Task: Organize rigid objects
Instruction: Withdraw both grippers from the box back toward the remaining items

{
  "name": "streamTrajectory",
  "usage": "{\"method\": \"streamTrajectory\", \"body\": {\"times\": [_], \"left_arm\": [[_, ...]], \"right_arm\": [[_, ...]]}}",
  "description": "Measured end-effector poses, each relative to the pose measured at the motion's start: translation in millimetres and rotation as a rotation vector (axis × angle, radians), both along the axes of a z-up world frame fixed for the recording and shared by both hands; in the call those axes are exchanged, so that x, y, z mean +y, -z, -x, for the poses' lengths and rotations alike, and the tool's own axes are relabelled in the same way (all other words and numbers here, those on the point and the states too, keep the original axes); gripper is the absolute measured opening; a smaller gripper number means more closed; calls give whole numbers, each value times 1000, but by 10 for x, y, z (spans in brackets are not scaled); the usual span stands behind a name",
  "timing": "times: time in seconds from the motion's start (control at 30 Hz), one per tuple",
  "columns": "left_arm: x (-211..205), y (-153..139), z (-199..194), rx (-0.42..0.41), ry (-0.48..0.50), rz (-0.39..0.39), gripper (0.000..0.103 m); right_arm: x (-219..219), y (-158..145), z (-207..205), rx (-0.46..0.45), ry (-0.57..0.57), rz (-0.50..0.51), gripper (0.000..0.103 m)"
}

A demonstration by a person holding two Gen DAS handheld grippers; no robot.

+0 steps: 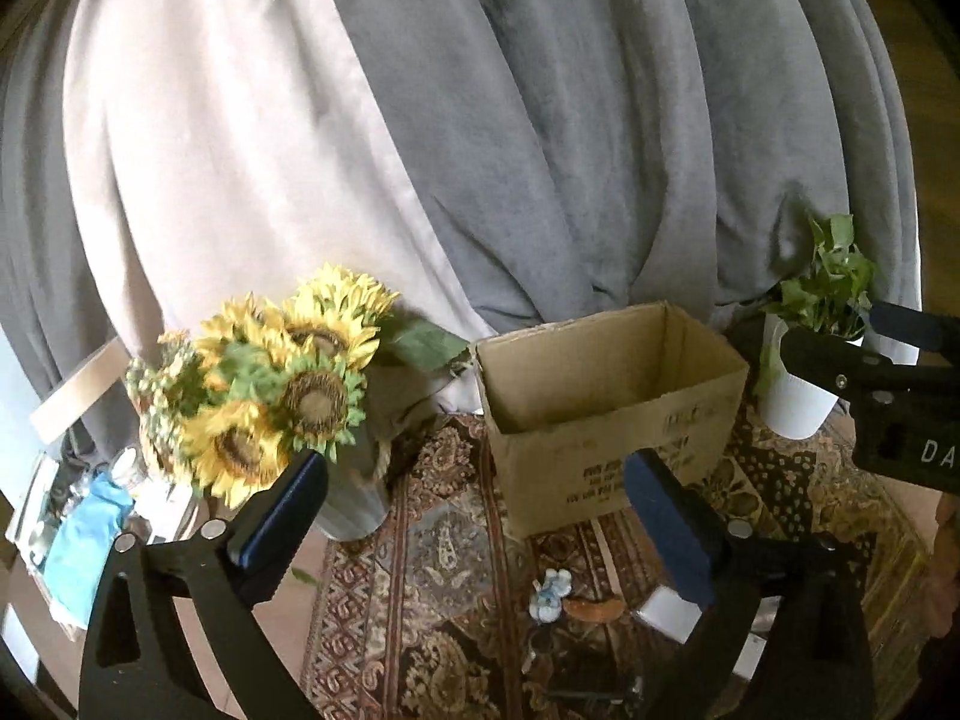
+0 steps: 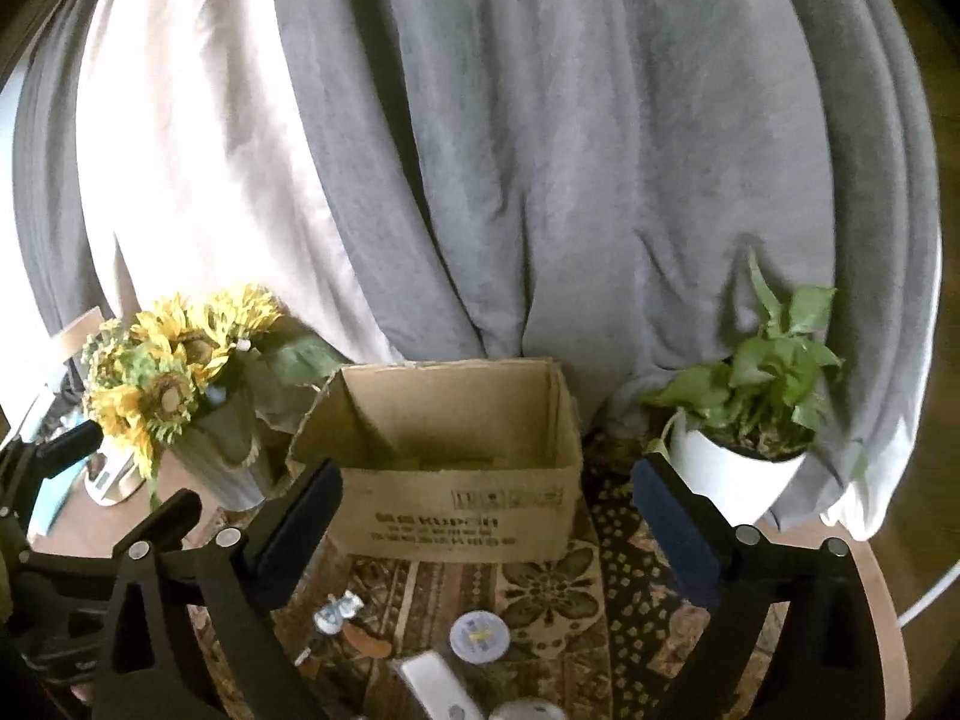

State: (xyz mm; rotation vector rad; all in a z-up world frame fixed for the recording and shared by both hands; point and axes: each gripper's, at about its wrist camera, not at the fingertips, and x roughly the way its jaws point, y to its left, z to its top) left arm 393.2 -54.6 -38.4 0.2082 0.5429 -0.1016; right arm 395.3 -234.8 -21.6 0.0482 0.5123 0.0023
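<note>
An open, empty-looking cardboard box (image 1: 606, 402) (image 2: 450, 468) stands on a patterned rug (image 1: 444, 540) (image 2: 558, 594). In front of it lie a small blue-white figurine (image 1: 551, 595) (image 2: 337, 603), an orange-brown piece (image 1: 595, 609) (image 2: 365, 642), a white rectangular object (image 1: 669, 612) (image 2: 433, 684) and a round white disc (image 2: 479, 636). My left gripper (image 1: 474, 516) is open and empty, above the rug before the box. My right gripper (image 2: 486, 522) is open and empty, facing the box; it also shows at the right of the left wrist view (image 1: 888, 384).
A sunflower bouquet in a grey vase (image 1: 282, 384) (image 2: 180, 384) stands left of the box. A green plant in a white pot (image 1: 804, 378) (image 2: 738, 450) stands right of it. Grey and white curtains (image 1: 480, 120) hang behind. Blue cloth and clutter (image 1: 84, 534) lie at far left.
</note>
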Motion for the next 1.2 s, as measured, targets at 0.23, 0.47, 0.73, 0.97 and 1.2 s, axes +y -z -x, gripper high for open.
{"method": "streamTrajectory", "body": {"times": [0.23, 0.47, 0.73, 0.97, 1.2], "left_arm": [[19, 120, 354, -65, 5, -18, 103], [-26, 268, 681, -92, 38, -30, 103], [-24, 508, 771, 14, 39, 29, 103], [-72, 734, 830, 85, 59, 22, 103], [-127, 1026, 740, 186, 64, 8, 103]], "right_arm": [[21, 97, 309, -22, 4, 13, 102], [-9, 245, 613, -31, 5, 5, 102], [-55, 405, 812, -12, 18, -17, 102], [-81, 626, 868, 43, 23, -23, 102], [-143, 905, 806, 132, 17, -65, 102]]}}
